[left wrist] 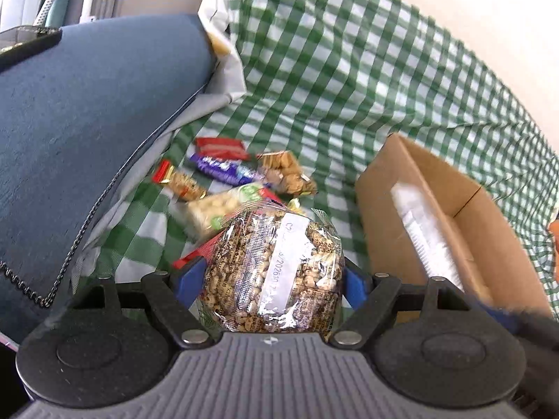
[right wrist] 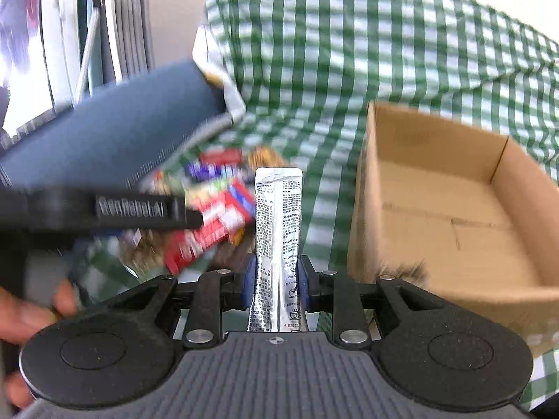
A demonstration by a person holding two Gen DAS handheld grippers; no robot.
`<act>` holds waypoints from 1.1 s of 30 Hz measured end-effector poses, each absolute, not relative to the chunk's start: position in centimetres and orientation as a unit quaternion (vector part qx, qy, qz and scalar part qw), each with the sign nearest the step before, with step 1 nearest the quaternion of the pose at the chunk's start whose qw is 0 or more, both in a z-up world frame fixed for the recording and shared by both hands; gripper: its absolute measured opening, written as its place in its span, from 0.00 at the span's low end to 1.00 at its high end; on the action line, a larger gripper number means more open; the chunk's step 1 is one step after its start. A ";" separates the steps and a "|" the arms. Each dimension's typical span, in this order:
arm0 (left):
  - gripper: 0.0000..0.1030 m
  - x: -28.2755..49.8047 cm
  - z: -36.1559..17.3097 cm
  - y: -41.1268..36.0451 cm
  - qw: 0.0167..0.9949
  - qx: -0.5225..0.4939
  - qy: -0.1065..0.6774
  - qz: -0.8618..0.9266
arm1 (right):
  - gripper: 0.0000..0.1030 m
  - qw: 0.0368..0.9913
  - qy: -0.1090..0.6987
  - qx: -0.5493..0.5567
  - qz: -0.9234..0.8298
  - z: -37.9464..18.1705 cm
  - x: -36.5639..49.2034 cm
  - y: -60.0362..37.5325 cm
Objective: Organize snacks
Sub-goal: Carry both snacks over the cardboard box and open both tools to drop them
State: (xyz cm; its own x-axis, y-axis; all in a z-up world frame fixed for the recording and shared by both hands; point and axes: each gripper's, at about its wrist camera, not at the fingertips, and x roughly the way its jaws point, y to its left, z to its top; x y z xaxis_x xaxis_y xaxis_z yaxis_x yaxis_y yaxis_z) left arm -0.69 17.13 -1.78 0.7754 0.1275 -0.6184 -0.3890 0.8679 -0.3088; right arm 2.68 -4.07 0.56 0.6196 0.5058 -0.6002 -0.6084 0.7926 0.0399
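Note:
My left gripper (left wrist: 272,284) is shut on a clear bag of puffed cereal snack (left wrist: 276,265) with a white label, held above the checked cloth. Beyond it lies a pile of snacks (left wrist: 230,178): red, purple and nut packets. My right gripper (right wrist: 276,282) is shut on a silver stick sachet (right wrist: 277,241), held upright left of the open cardboard box (right wrist: 454,209). The box also shows in the left wrist view (left wrist: 380,216), with the silver sachet (left wrist: 424,230) seen over it. The left gripper's black body (right wrist: 104,209) crosses the right wrist view in front of the blurred snack pile (right wrist: 216,206).
A green and white checked cloth (left wrist: 332,70) covers the surface. A blue-grey cushion (left wrist: 87,122) rises at the left beside the snack pile. A hand (right wrist: 31,310) shows at the lower left of the right wrist view.

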 end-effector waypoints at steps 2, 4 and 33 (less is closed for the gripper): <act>0.81 -0.7 -1.6 17.0 0.920 -0.219 0.297 0.130 | 0.26 0.902 0.282 -0.076 0.318 2.4 3.1 -5.2; 0.81 -0.8 -1.5 16.7 0.923 -0.217 0.292 0.124 | 0.26 0.908 0.262 -0.069 0.321 3.7 4.0 -6.5; 0.81 7.6 5.3 4.3 0.959 -0.132 0.249 -0.008 | 0.26 0.960 0.234 0.057 0.143 2.0 11.8 -19.2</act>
